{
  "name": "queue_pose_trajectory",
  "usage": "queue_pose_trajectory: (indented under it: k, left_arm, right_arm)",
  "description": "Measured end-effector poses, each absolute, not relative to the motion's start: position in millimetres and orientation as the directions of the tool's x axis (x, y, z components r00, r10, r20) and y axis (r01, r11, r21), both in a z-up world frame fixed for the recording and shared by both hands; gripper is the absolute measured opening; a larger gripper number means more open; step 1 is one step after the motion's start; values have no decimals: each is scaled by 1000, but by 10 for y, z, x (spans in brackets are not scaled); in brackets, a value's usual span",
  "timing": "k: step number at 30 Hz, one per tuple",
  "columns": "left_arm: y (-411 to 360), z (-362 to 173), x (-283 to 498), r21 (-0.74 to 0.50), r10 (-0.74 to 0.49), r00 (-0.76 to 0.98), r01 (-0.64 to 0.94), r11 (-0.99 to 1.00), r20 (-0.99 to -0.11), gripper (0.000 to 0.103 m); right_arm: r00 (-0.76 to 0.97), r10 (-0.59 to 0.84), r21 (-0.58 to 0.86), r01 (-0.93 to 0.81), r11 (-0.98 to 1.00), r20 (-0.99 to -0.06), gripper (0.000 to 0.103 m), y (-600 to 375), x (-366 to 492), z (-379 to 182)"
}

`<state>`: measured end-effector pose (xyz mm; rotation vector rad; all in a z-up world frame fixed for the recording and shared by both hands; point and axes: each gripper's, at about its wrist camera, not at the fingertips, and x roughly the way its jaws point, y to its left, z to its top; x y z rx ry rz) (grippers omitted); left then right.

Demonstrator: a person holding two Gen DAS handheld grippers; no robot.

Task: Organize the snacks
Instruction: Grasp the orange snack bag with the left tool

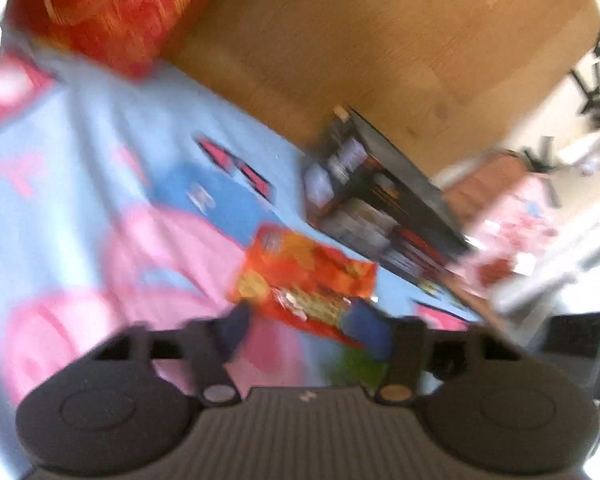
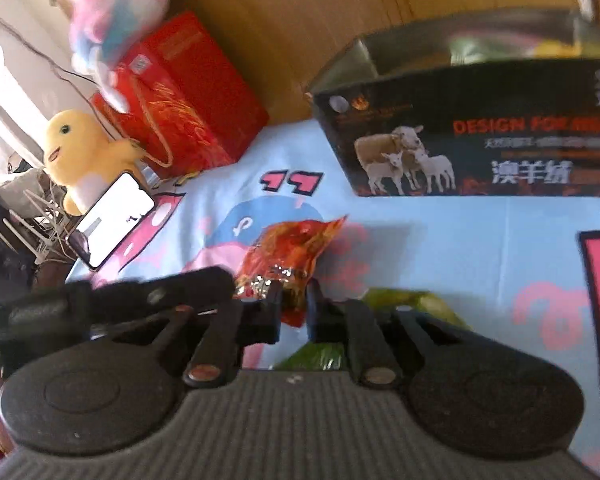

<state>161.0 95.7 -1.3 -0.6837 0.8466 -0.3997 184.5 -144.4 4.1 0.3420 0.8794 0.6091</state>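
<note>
Since R claw (image 2: 294, 300) is clamped on the near corner of the orange bag (image 2: 290, 256), w/ the rest fanning out to 12 o'clock over the sheet (image 2: 440, 248), the hold looks thin. I'd lift slow, keep the foil corner deep in the pads, no yanking. L claw (image 1: 302, 332) has the same bag's edge between its tips; too blurred to tell if it pinches or stands apart. Likely dest. is the open black box (image 2: 480, 136) at 1 o'clock: go over the rim, then let go inside.

Count:
- 1 orange bag
- 1 green pack (image 2: 404, 300), just beside R claw at 3 o'clock
- 1 black box
- 1 red box (image 2: 188, 92) at 10 o'clock
- 2 toys: duck (image 2: 80, 148), pink plush (image 2: 116, 20)
- 1 phone (image 2: 116, 220)
</note>
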Motion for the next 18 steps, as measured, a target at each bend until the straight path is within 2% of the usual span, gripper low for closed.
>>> queue_pose_trajectory:
  k: [2, 9, 11, 15, 18]
  left_arm:
    - [889, -7, 1538, -715, -605, 593, 69, 696, -531, 43]
    - [287, 178, 1098, -663, -679, 526, 260, 702, -512, 44]
    - [191, 234, 971, -633, -678, 528, 303, 712, -511, 48]
    - [160, 311, 839, -602, -655, 543, 305, 738, -526, 52]
    - [114, 298, 783, -583, -632, 534, 288, 760, -561, 52]
  right_arm:
    - [506, 647, 558, -339, 757, -571, 8, -1537, 1706, 99]
    - [598, 593, 521, -316, 793, -540, 8, -1902, 897, 228]
    - [627, 567, 503, -304, 809, -533, 8, -2008, 662, 248]
    - [652, 542, 499, -277, 821, -531, 9, -2254, 311, 229]
    - [700, 460, 458, -210, 864, -547, 16, -2394, 156, 175]
